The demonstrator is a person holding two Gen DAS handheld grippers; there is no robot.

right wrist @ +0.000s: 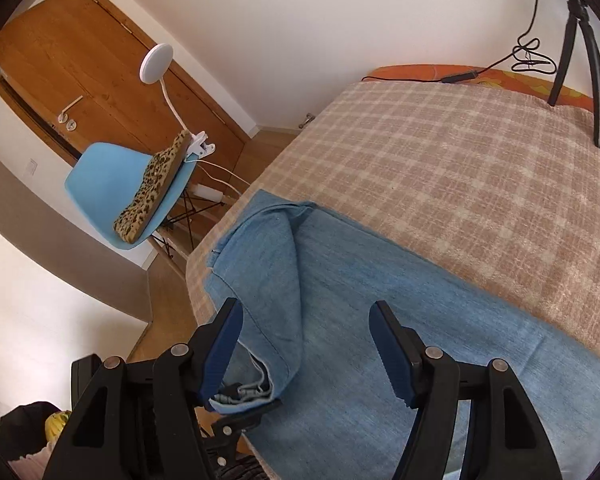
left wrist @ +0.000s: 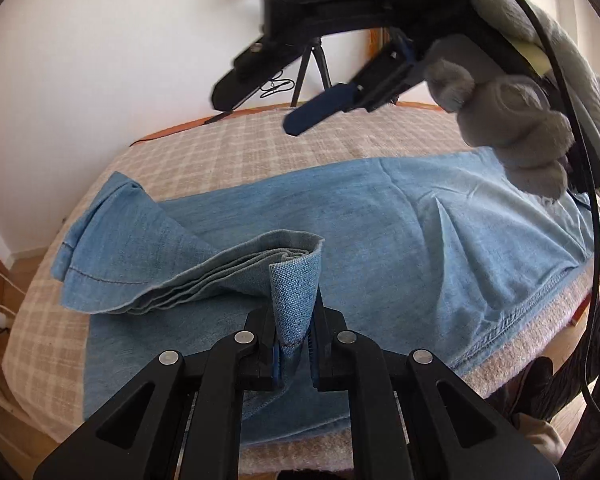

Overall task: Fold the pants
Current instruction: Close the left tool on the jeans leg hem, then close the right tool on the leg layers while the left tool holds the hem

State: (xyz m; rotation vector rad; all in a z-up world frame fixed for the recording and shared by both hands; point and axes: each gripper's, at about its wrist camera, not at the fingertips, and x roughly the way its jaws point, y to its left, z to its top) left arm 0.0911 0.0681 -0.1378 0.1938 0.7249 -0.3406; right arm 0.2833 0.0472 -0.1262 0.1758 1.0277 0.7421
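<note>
Left gripper (left wrist: 294, 344) clamped on pants (left wrist: 380, 220) hem, lifting leg end for fold across bed (right wrist: 460, 152); right gripper (right wrist: 306, 344) fingers apart, empty, above pants.

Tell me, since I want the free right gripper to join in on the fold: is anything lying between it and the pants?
Nothing visible does. The right gripper hangs open directly over the pants, only air below it. The nearest thing is the left gripper, shut on the hem beside it. The tripod stands far off on the plaid blanket.
</note>
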